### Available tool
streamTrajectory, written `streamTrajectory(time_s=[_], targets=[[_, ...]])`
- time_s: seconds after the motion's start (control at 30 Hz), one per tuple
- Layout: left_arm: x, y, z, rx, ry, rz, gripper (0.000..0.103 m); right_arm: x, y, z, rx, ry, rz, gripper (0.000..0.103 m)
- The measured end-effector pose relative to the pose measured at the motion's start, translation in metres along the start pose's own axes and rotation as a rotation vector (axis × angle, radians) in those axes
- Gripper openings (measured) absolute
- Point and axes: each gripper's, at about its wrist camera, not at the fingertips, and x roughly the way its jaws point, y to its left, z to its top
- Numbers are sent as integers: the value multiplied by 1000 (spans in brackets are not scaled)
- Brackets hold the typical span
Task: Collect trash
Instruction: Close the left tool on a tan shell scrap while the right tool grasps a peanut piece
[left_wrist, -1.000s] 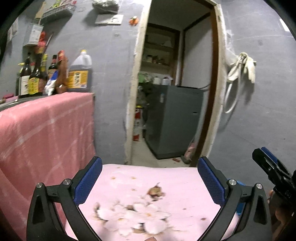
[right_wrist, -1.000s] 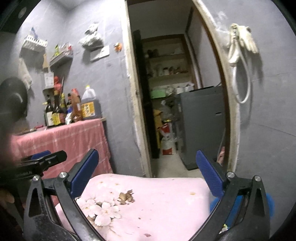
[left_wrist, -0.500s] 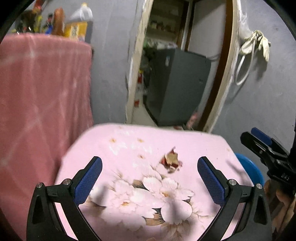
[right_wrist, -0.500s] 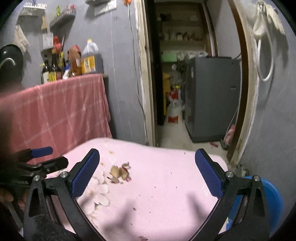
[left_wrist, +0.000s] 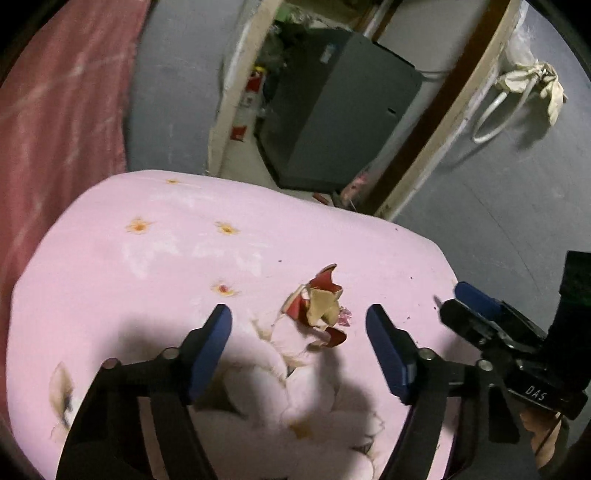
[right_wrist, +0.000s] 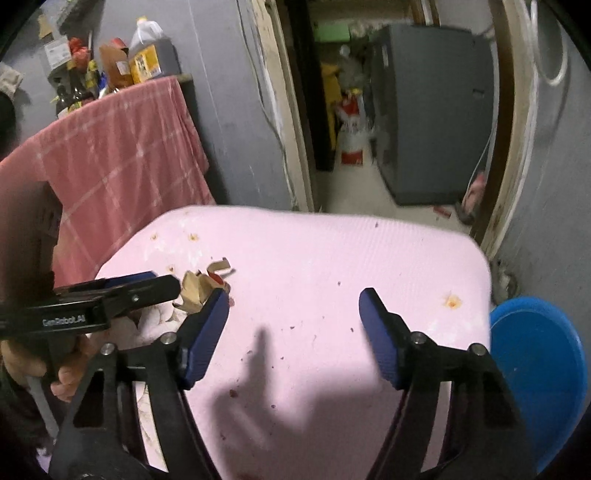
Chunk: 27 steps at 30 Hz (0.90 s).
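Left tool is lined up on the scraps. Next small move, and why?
Probably ease the left tool down and slightly forward. The torn scraps lie on the pink cloth just past its closing tips, nothing between them yet. The right tool, also closing, is over bare cloth.

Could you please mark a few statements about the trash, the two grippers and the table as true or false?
1. The peel scraps lie on the pink tablecloth. True.
2. The left gripper grips the scraps. False: its closing jaws straddle them without touching.
3. The right gripper has bare cloth between its closing jaws. True.
4. A green bin stands beside the table. False: the blue bin.
5. The doorway is shut. False: it is open.
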Motion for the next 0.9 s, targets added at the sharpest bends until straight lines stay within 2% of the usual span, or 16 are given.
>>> streamTrajectory(time_s=[0.1, 0.17, 0.27, 0.43, 0.73, 0.9], targets=[[8, -1, 7, 3, 35, -11, 51, 8, -2, -3, 9, 43, 9, 64], [12, 1, 9, -6, 51, -21, 33, 13, -2, -3, 10, 67, 16, 62], [15, 6, 10, -29, 62, -33, 16, 19, 4, -1, -6, 98, 36, 56], [8, 21, 11, -84, 65, -76, 14, 37, 22, 2, -76, 169, 70, 50], [-18, 40, 13, -145, 16, -39, 13, 62, 58, 7, -199, 227, 95, 30], [-25, 45, 12, -162, -5, -39, 13, 71, 72, 5, -265, 245, 56, 19]])
